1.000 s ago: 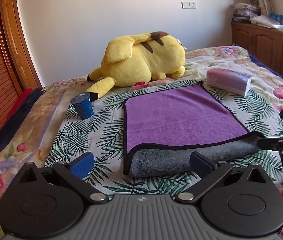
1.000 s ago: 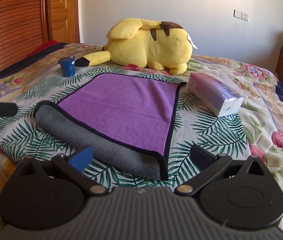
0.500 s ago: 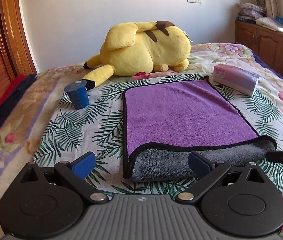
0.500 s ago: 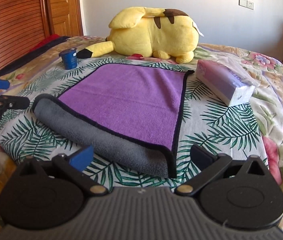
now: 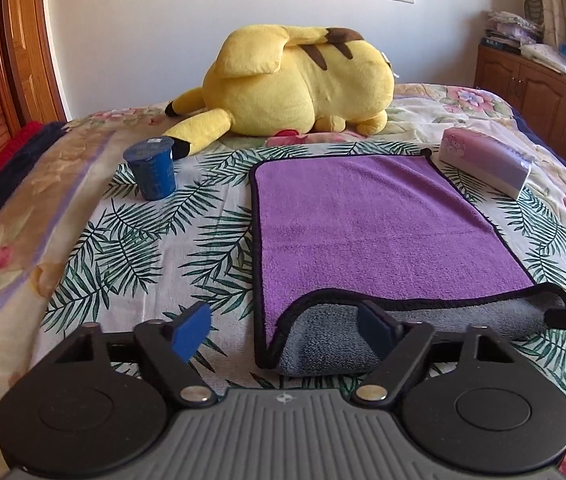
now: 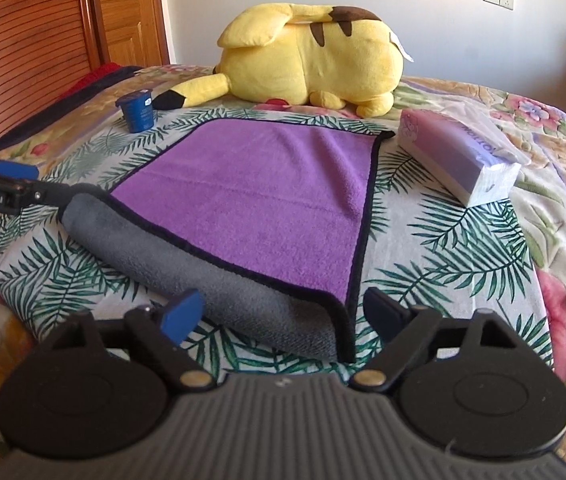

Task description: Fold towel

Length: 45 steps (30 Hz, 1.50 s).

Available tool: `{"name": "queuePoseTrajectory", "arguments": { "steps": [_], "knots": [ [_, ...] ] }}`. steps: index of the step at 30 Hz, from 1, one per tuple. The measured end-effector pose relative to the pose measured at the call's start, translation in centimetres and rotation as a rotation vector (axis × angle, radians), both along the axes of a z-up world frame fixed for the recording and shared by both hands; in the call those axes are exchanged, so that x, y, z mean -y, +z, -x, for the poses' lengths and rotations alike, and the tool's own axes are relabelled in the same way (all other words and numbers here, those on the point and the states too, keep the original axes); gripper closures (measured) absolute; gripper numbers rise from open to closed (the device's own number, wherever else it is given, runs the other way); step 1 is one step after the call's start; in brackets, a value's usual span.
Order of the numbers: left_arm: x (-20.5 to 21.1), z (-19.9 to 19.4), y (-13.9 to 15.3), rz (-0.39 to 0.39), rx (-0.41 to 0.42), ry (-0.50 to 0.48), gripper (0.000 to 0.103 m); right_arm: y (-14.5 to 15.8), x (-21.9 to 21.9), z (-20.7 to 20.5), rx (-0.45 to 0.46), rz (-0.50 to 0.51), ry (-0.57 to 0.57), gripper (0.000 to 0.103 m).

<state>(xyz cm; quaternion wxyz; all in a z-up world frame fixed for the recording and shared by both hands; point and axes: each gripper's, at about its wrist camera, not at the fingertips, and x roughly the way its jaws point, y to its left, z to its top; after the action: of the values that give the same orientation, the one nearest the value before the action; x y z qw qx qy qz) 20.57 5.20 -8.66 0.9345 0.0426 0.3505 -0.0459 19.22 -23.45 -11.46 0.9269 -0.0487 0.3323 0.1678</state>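
A purple towel [image 5: 379,224] with a grey underside and black trim lies on the bed, folded over itself, its grey fold [image 5: 423,320] at the near edge. It also shows in the right wrist view [image 6: 267,196]. My left gripper [image 5: 287,330] is open, its jaws astride the fold's near left corner. My right gripper [image 6: 283,314] is open, its jaws astride the fold's near right corner [image 6: 315,332]. The left gripper's fingers [image 6: 15,190] show at the left of the right wrist view, next to the fold's far end.
A yellow plush toy [image 5: 299,84] lies behind the towel. A blue cup [image 5: 151,168] stands left of it. A tissue pack [image 5: 487,162] lies to the right. The bed [image 5: 115,248] has a leaf-print cover. A wooden wardrobe [image 6: 23,40] stands left, a cabinet [image 5: 543,92] right.
Both grippers have moved forward and down toward the grey fold, each now at a near corner of it. The towel has not moved.
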Motion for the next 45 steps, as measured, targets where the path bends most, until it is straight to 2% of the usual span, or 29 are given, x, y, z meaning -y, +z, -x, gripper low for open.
{"name": "queuePoseTrajectory", "arguments": {
  "steps": [4, 6, 12, 18, 26, 31, 36, 40, 42, 45],
  "knots": [
    [-0.6, -0.7, -0.5, 0.02, -0.013, -0.005, 0.055, -0.1, 0.4, -0.4, -0.005, -0.01, -0.004, 0.023],
    [-0.8, -1.1, -0.8, 0.029, -0.023, -0.011, 0.063, -0.2, 0.6, -0.6, -0.013, -0.011, -0.005, 0.026],
    [-1.5, -1.8, -2.1, 0.057, -0.068, -0.01, 0.08, -0.9, 1.2, -1.3, -0.06, -0.02, -0.013, 0.037],
    [-1.6, -1.8, -3.0, 0.073, -0.106, -0.019, 0.085, -1.6, 1.6, -1.8, -0.117, -0.022, -0.027, 0.044],
    [-1.5, -1.7, -3.7, 0.065, -0.133, -0.025, 0.086, -1.8, 2.4, -2.2, -0.16, -0.045, -0.048, 0.044],
    [-1.4, -1.6, -3.9, 0.061, -0.138, -0.028, 0.09, -2.0, 2.4, -2.3, -0.175, -0.046, -0.047, 0.044],
    [-1.3, -1.5, -3.9, 0.056, -0.128, -0.027, 0.096, -1.7, 2.3, -2.3, -0.176, -0.059, -0.025, 0.06],
    [-1.3, -1.5, -3.9, 0.056, -0.127, -0.029, 0.097, -1.5, 2.1, -2.1, -0.165, -0.049, -0.01, 0.079],
    [-1.3, -1.4, -3.8, 0.053, -0.125, -0.032, 0.101, -1.4, 2.1, -2.1, -0.162, -0.048, -0.004, 0.082],
    [-1.2, -1.4, -3.7, 0.044, -0.119, -0.027, 0.103, -1.4, 2.1, -2.1, -0.16, -0.046, 0.007, 0.094]
  ]
}}
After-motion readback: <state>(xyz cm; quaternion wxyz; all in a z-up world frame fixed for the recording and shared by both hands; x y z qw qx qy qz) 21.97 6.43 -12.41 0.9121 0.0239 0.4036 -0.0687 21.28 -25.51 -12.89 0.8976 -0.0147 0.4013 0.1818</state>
